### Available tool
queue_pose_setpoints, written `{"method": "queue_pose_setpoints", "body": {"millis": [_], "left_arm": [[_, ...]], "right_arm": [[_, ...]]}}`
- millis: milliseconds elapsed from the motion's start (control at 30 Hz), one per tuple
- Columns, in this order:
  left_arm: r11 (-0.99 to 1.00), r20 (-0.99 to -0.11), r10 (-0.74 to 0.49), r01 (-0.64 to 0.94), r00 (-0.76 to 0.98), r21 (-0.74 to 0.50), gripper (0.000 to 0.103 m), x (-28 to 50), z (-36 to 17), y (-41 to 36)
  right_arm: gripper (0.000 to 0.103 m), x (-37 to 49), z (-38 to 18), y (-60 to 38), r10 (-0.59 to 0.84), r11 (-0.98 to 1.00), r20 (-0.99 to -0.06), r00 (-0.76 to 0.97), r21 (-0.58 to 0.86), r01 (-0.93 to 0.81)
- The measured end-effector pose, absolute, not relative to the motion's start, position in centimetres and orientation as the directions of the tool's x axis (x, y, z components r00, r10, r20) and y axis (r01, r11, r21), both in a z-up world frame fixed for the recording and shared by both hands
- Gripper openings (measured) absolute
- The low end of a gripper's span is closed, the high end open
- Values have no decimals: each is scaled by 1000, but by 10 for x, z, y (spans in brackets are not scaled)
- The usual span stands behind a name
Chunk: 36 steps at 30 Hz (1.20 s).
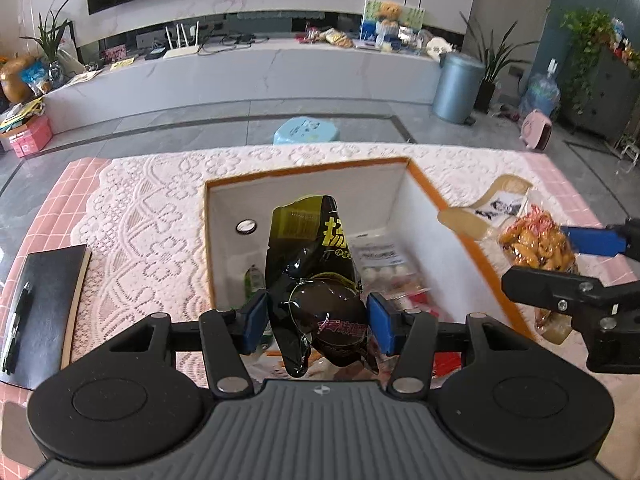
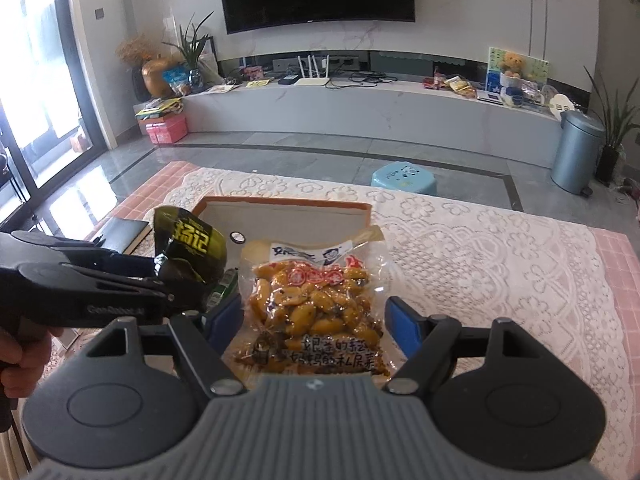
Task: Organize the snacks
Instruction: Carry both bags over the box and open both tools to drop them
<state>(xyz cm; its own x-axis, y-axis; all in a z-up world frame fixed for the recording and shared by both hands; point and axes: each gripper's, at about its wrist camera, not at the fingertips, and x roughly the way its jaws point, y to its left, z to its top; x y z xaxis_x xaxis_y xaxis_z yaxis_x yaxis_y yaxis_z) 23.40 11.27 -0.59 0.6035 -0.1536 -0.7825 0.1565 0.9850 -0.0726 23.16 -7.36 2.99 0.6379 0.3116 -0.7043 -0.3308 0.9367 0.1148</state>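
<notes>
Left hand-held gripper [image 1: 316, 322] clamped on black pack [image 1: 316, 280] above the box [image 1: 448, 200] could snag the rim or slip, while right hand-held gripper [image 2: 314, 322] pinches nut bag [image 2: 320, 304] beside it, so both may collide entering together.

A glossy black snack packet [image 1: 316, 280] with yellow lettering stands upright and crumpled, pinched at its lower half above the near edge of an open white box [image 1: 424, 216] with an orange rim. Just right of the box, a clear pouch of yellow-orange snack pieces [image 2: 320, 312], with a red-and-white label, is held tilted. More packets [image 1: 384, 268] lie on the box's floor.
</notes>
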Motion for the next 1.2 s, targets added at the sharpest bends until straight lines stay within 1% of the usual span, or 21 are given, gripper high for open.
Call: {"method": "queue_pose_setpoints", "body": {"millis": [333, 500, 667, 867, 1067, 1200], "left_arm": [[986, -811, -141, 154, 568, -64, 60, 246, -21, 120], [985, -823, -111, 174, 557, -16, 60, 259, -26, 118], [974, -841, -91, 223, 534, 36, 60, 273, -32, 113], [954, -862, -79, 288, 500, 79, 60, 285, -43, 112], [907, -852, -34, 374, 523, 193, 61, 288, -52, 101], [890, -860, -56, 416, 507, 187, 61, 292, -56, 100]], "right_arm": [[75, 249, 15, -60, 315, 933, -732, 604, 121, -340], [75, 263, 8, -57, 320, 928, -735, 598, 114, -356], [75, 285, -3, -43, 359, 891, -738, 571, 89, -445], [75, 308, -23, -27, 384, 814, -761, 524, 11, -580], [75, 336, -39, -24, 391, 752, -786, 479, -27, -658], [75, 344, -46, -12, 389, 694, -805, 448, -64, -717]]}}
